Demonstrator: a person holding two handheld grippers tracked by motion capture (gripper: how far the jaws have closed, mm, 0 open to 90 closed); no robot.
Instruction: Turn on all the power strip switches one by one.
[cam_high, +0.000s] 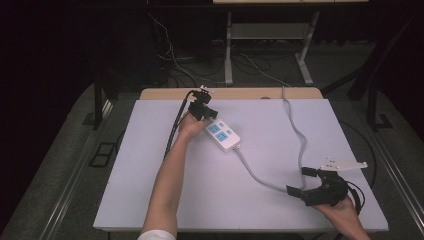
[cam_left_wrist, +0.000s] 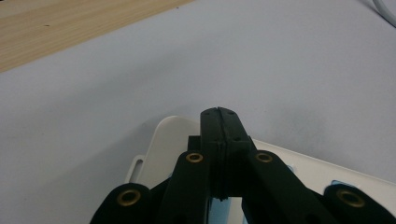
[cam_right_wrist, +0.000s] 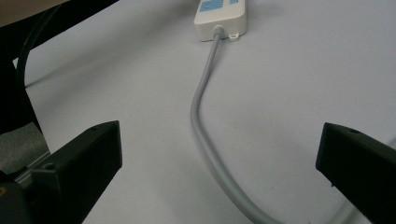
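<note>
A white power strip (cam_high: 223, 135) with blue sockets lies at an angle on the white mat. Its grey cable (cam_high: 265, 182) runs toward the front right, then loops back up the table. My left gripper (cam_high: 208, 117) is at the strip's far end. In the left gripper view its jaws are pressed together with nothing between them, and the left gripper (cam_left_wrist: 219, 113) points over the strip's rounded end (cam_left_wrist: 161, 140). My right gripper (cam_high: 299, 181) rests at the front right, open. In the right gripper view the cable (cam_right_wrist: 200, 116) passes between the wide-apart jaws of the right gripper (cam_right_wrist: 219, 140), untouched, leading to the strip (cam_right_wrist: 219, 17).
The white mat (cam_high: 150, 165) covers most of a wooden table (cam_high: 160, 93), whose far edge shows bare. A black cable (cam_high: 175, 127) trails along the left forearm. Beyond the table stand desk legs (cam_high: 229, 50) among floor cables.
</note>
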